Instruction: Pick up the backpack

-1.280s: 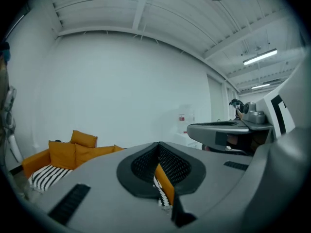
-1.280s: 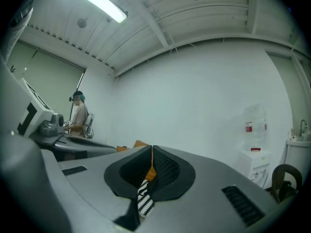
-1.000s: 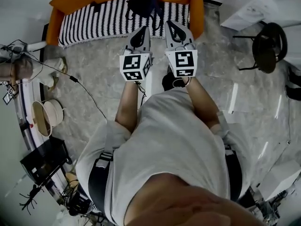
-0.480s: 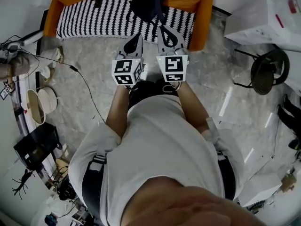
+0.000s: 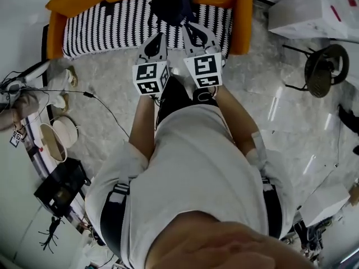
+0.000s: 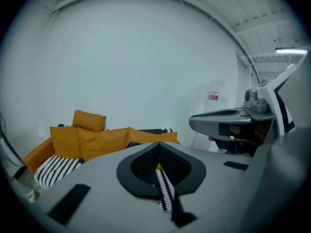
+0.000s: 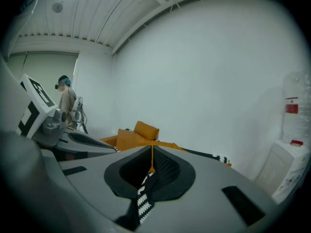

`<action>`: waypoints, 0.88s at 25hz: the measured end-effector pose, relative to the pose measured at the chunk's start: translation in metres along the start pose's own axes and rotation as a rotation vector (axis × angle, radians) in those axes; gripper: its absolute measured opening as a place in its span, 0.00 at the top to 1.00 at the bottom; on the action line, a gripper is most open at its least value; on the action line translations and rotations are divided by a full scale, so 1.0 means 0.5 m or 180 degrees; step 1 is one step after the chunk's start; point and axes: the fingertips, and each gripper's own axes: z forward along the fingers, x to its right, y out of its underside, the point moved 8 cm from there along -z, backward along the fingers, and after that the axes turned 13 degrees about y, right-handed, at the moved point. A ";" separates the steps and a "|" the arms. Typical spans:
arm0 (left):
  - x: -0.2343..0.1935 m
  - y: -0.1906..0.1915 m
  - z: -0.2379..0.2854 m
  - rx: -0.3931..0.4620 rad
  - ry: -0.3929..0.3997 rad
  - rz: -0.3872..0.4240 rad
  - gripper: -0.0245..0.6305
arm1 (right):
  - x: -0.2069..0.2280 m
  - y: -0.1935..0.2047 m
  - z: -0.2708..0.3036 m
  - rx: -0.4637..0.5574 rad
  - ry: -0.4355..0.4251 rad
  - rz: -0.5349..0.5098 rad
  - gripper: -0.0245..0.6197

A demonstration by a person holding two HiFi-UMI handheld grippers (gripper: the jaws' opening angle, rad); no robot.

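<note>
Floor: grey mottled stone point(image 5: 106, 77) around the standing person, seen from above.
Left edge: a black cable point(image 5: 106, 108) trails over the floor; two round tan containers point(image 5: 66, 132) sit near the wall.
Sofa: orange sofa point(image 5: 101, 27) with a black-and-white striped seat along the top of the head view.
Left gripper: left gripper point(image 5: 159, 36) point(image 6: 158, 144) held out towards the sofa, jaws pressed together with nothing clamped; only striped fabric shows past the slit.
Backpack: dark backpack point(image 5: 171, 1) sits on the striped seat against the orange back, just ahead of both grippers' tips; contact cannot be made out.
Right gripper: right gripper point(image 5: 188, 28) point(image 7: 151, 149) just beside the left one, jaws likewise together and empty.
Right side: a black stool point(image 5: 322, 69) and a white box point(image 5: 305, 10) stand well apart from the sofa's end.
</note>
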 end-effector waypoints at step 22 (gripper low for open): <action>-0.341 -0.020 0.240 -0.0634 0.1036 0.0991 0.94 | -0.010 0.098 0.281 -0.0795 0.0532 -0.0152 0.90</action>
